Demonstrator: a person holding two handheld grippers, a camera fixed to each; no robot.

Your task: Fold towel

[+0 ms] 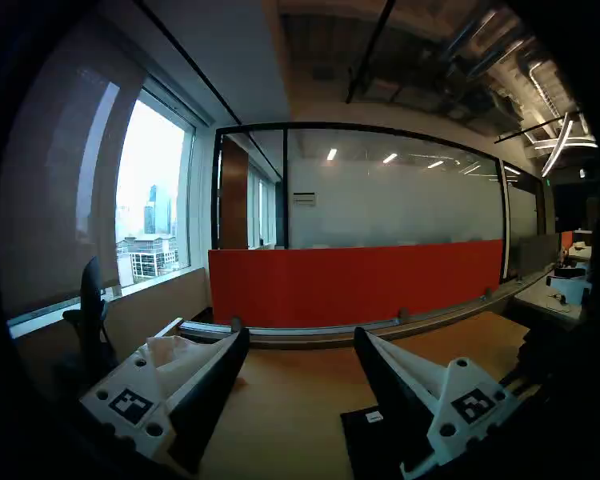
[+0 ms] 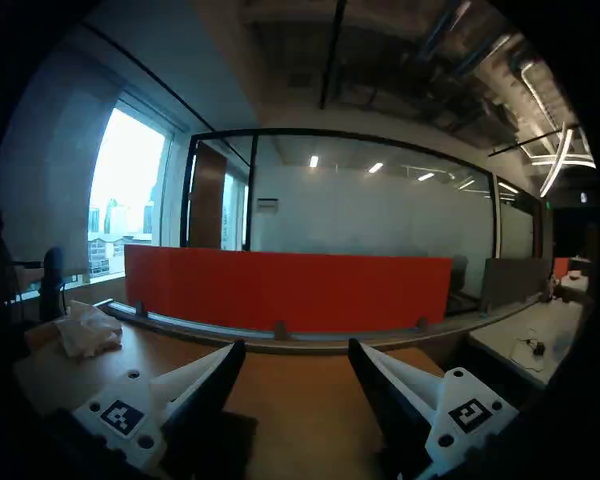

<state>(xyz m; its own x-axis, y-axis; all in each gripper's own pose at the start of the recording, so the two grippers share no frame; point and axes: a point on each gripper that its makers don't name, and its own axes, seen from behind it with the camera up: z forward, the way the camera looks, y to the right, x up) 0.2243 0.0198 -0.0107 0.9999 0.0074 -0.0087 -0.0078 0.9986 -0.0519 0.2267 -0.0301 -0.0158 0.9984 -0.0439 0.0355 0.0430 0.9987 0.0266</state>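
Two empty tools, your left gripper (image 1: 300, 336) and right gripper (image 2: 296, 344), gape wide, so steer both toward the crumpled towel (image 2: 88, 328) lying on the desk (image 2: 300, 416) before the left end of the red divider (image 2: 284, 288) and pinch separate corners.

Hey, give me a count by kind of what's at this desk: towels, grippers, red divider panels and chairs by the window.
Towel: 1
Grippers: 2, the left gripper and the right gripper
Red divider panel: 1
Chair by the window: 1
Total: 5
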